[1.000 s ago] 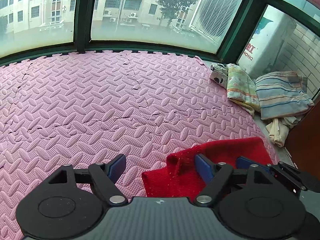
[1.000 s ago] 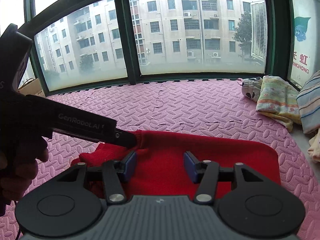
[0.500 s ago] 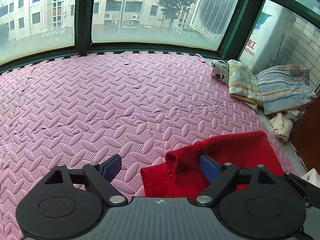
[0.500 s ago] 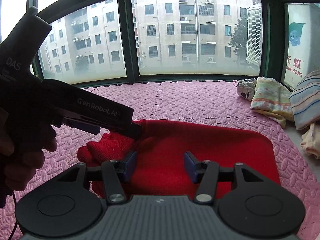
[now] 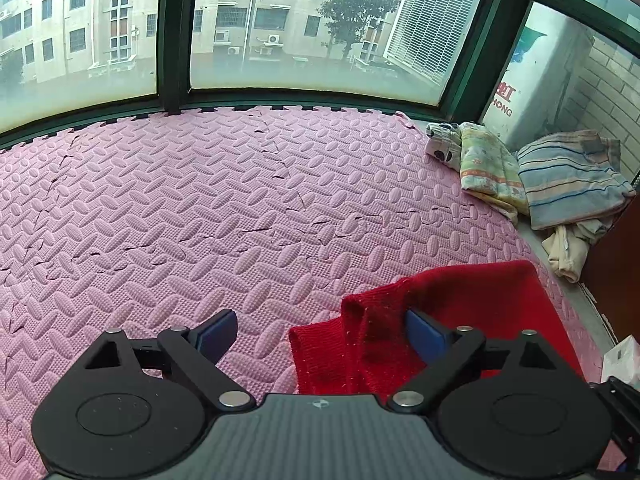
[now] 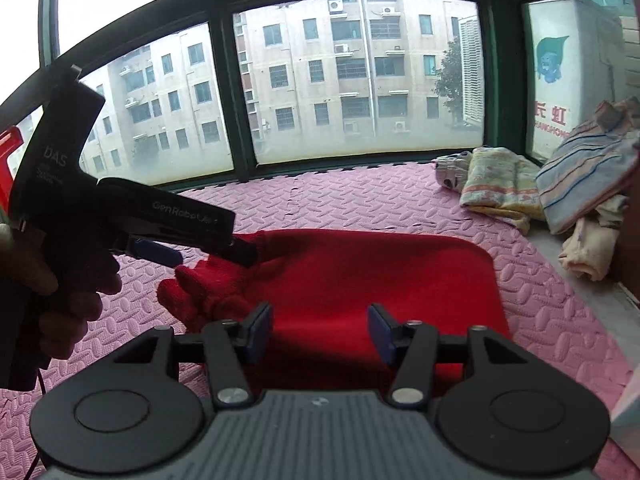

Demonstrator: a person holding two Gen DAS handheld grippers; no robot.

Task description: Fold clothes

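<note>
Red knit sweater [image 6: 360, 276] lies on the pink foam mat [image 5: 200, 208], mostly flat, in a rounded rectangular fold; ribbed weave, light lint specks visible in the left wrist view. Its left end is bunched into a lumpy ridge with a ribbed hem edge [image 5: 316, 344] hanging toward the camera.

Mat is interlocking tiles with embossed oval-leaf tread; several tile seams are lifted or cracked.

Left gripper [image 5: 320, 332]: jaws spread wide, blue pads, right finger [image 5: 424, 336] against the raised sweater fold, left finger over bare mat. From the right wrist view its upper tip touches the bunched sweater end; not pinching.

Right gripper [image 6: 320, 332]: jaws spread apart, hovering over the near edge of the sweater, nothing between the pads.

Right side of the mat: stack of folded clothes [image 5: 540, 176], floral and striped fabrics, near the wall, well apart from the sweater. Mat left of and beyond the sweater is bare up to the dark green window frame [image 5: 172, 32].
</note>
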